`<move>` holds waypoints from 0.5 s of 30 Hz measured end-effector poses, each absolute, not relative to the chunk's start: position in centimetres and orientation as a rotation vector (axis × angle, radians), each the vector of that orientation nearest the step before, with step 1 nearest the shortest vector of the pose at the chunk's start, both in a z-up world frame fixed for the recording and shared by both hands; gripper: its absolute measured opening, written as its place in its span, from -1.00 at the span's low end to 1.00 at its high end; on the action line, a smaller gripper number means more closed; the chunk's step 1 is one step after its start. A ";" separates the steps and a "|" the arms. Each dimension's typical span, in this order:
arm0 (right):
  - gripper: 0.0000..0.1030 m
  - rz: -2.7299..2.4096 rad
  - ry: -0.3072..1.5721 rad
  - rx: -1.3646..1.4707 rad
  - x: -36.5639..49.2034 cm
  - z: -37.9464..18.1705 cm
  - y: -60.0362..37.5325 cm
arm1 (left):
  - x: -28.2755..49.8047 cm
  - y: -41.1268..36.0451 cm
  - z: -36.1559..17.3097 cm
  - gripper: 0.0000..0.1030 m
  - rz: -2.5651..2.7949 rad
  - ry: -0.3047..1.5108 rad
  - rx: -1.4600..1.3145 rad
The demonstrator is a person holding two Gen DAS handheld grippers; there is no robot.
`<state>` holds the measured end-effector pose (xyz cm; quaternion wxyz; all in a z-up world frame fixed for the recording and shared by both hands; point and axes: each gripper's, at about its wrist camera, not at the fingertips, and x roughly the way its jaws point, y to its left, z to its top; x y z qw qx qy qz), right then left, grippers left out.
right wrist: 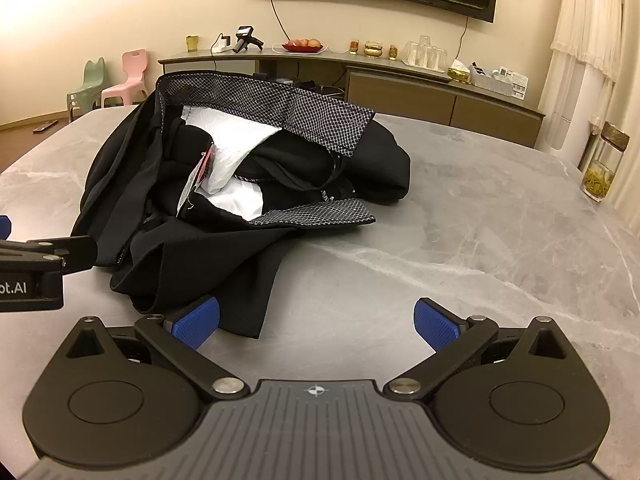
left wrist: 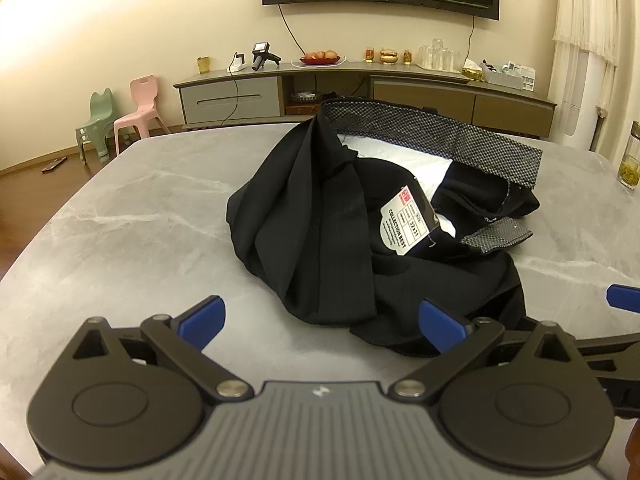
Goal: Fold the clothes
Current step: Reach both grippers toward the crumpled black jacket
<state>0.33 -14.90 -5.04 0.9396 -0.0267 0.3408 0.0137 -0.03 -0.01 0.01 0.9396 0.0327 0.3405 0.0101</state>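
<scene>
Here: crumpled black trousers (left wrist: 320, 216), marbled table (left wrist: 140, 216).

A: What's seen of the black trousers (left wrist: 320, 216)?

B: They're heaped in a crumpled, unfolded pile on the grey marble table (left wrist: 132, 216). The waistband (left wrist: 436, 136) is turned open, so the checked lining and white pocket bags are exposed.

A: Anything still attached?

B: Yep, a white hang tag (left wrist: 404, 220) with a red top is seen lying across the dark fabric.
</scene>
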 end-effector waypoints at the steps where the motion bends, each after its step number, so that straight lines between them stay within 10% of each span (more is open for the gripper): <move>1: 0.99 0.028 0.696 -0.055 0.3 -5.0 -14.9 | -0.1 0.0 0.0 1.00 0.020 0.693 0.067; 15: 0.99 0.030 0.694 -0.063 0.2 -4.9 -14.8 | 0.0 0.1 -0.6 1.00 0.004 0.713 0.032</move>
